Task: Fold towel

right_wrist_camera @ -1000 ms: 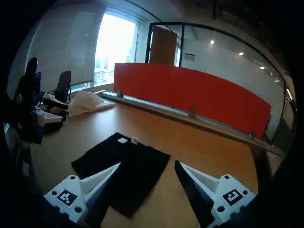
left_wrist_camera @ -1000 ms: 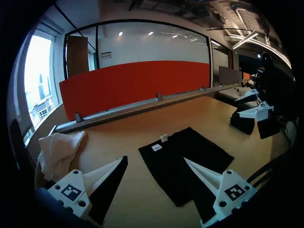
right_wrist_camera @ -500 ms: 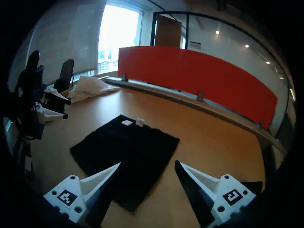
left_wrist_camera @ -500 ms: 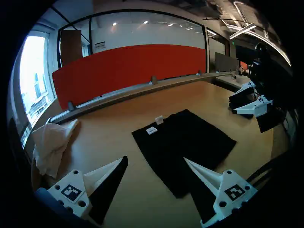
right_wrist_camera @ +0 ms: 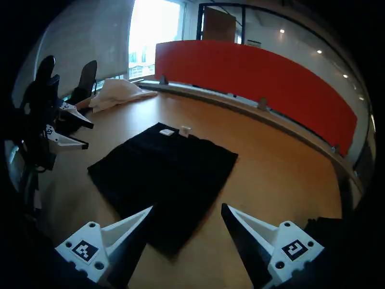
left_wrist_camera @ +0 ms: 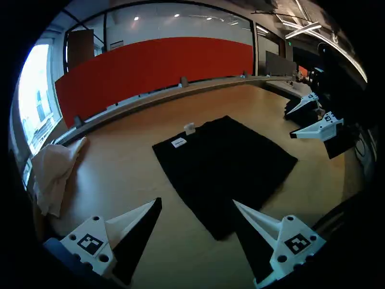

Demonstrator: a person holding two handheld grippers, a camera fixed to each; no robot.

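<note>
A black towel lies flat on the wooden table, with two white tags at its far edge. In the right gripper view the same towel spreads out just ahead of the fingers. My left gripper hovers open above the towel's near corner, holding nothing. My right gripper is open too, above the near edge of the cloth. The right gripper also appears at the right of the left gripper view, and the left gripper at the left of the right gripper view.
A crumpled white cloth sits at the table's left end near the window. A red divider panel runs along the table's far edge. Dark office chairs stand beyond the table in the right gripper view.
Both grippers have tilted down and moved closer over the table, so the towel looks larger and nearer. The towel itself has not moved. Both grippers stay open.
</note>
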